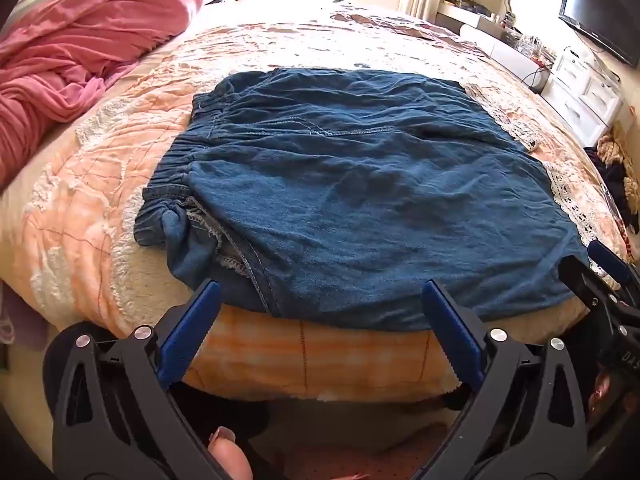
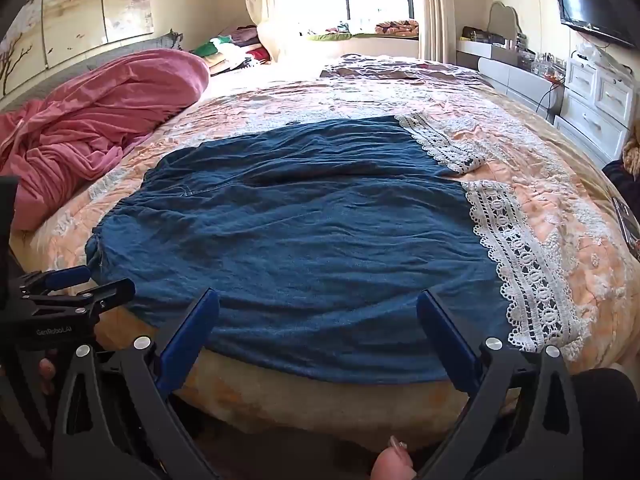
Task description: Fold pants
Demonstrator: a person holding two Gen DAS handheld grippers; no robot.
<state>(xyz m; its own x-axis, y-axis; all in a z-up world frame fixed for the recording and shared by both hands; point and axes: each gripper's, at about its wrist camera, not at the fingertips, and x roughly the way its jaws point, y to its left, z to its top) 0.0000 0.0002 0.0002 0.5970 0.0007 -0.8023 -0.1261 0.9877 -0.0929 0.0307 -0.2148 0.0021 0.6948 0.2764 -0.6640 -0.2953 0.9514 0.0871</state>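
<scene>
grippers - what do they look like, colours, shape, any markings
Both match: the left gripper and the right gripper each have two black plastic arms with triangular cut-outs and silver round rivets, ending in blue fingers with saw-toothed inner edges. Seen from the right wrist view, the left one's black body carries white lettering that looks like "GenRobo.AI". No cables show.

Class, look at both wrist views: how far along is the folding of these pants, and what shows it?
Done: the blue pants lie flat on the bed, waistband to the left, lace hems to the right; whether they are already folded is unclear. In hand: nothing; the left tool and right tool hover open at the near edge. Left: grasping and folding.
</scene>
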